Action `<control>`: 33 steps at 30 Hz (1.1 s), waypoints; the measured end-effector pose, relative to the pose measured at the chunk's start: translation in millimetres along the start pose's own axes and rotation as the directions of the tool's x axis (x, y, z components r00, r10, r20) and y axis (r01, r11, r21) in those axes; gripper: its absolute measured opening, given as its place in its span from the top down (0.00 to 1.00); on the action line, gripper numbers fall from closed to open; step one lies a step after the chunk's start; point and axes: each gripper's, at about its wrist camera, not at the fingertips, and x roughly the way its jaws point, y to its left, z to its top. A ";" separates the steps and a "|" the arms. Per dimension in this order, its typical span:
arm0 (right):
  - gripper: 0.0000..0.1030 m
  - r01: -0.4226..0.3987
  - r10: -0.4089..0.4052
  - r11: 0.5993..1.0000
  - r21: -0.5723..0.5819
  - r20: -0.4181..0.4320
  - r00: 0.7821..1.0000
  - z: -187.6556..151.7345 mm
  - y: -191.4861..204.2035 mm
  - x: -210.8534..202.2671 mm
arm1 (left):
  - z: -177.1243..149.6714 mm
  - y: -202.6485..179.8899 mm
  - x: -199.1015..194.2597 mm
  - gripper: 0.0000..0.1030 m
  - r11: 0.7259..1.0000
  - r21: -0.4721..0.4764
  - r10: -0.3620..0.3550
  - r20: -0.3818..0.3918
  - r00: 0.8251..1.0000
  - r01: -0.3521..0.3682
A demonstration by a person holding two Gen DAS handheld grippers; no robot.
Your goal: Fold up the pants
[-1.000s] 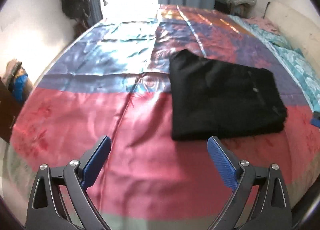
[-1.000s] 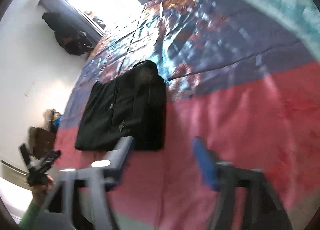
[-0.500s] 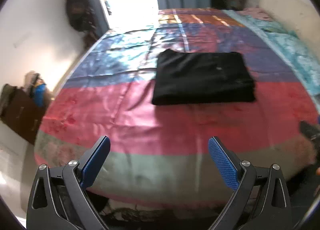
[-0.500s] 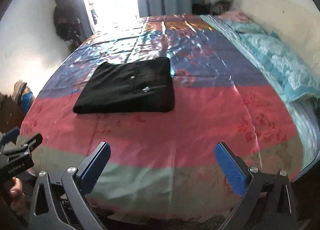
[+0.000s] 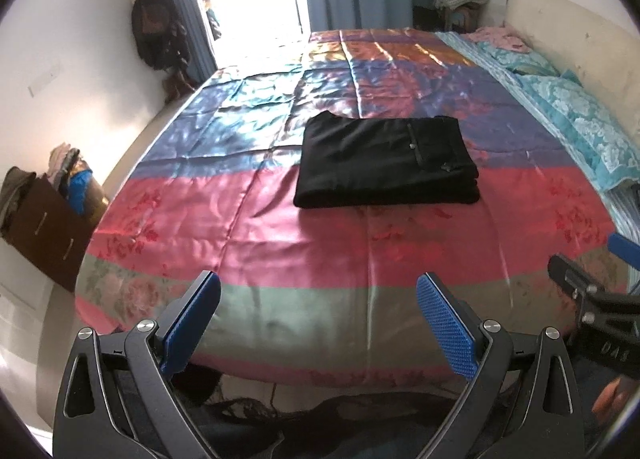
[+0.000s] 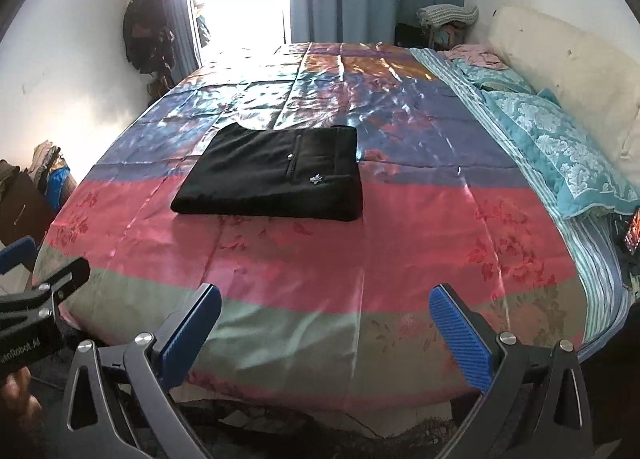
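Well back off the bed's (image 5: 280, 323) near edge, left gripper (image 5: 318, 319) and right gripper (image 6: 326, 329) both spread wide, empty — folded black pants (image 5: 384, 161) straight ahead mid-bed, long axis crosswise, roughly equally near either.

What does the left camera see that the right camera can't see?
Only the left wrist view shows the right tool poking in from the side. Only the right wrist view shows the left tool at its edge, and a little silver emblem on the pants. Both show the folded black pants on the striped bedspread, with both tools open.
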 end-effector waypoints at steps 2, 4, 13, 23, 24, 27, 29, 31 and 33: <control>0.00 -0.001 0.001 1.000 -0.002 -0.003 1.000 -3.2 3.1 -2.0 | -0.2 0.5 2.2 0.04 1.000 -0.001 -0.002 -0.019 1.000 0.002; 0.00 0.002 -0.002 1.000 -0.012 -0.007 1.000 -5.8 5.8 -3.5 | -1.3 1.3 5.3 0.04 1.000 -0.007 -0.011 -0.043 0.999 0.011; 0.00 0.019 -0.020 0.998 -0.054 -0.019 1.000 -2.8 21.3 -19.2 | -6.5 3.6 -5.2 0.04 1.000 0.002 -0.023 -0.052 0.998 0.023; 0.00 0.016 -0.016 0.997 -0.072 0.009 1.000 6.2 31.7 -43.1 | 2.9 10.6 -15.1 0.03 0.999 -0.024 -0.032 -0.059 0.998 0.030; 0.00 0.020 -0.019 0.997 -0.076 0.012 1.000 7.0 32.1 -43.9 | 3.5 10.4 -16.2 0.03 0.999 -0.025 -0.033 -0.056 0.998 0.032; 0.00 0.025 -0.024 0.997 -0.078 0.014 1.000 8.3 32.7 -44.5 | 4.8 9.9 -17.6 0.03 0.999 -0.024 -0.027 -0.049 0.998 0.026; 0.00 0.029 -0.028 0.996 -0.083 0.013 1.000 8.3 32.7 -44.4 | 5.2 9.0 -17.1 0.03 1.000 -0.017 -0.014 -0.046 0.999 0.014; 0.00 0.031 -0.030 0.996 -0.084 0.009 1.000 7.8 33.1 -44.2 | 5.1 8.7 -16.7 0.03 1.000 -0.016 -0.006 -0.046 0.999 0.006; 0.00 0.031 -0.031 0.996 -0.085 0.002 1.000 7.3 33.2 -43.7 | 5.5 9.7 -16.1 0.03 1.000 -0.022 -0.003 -0.045 0.999 0.002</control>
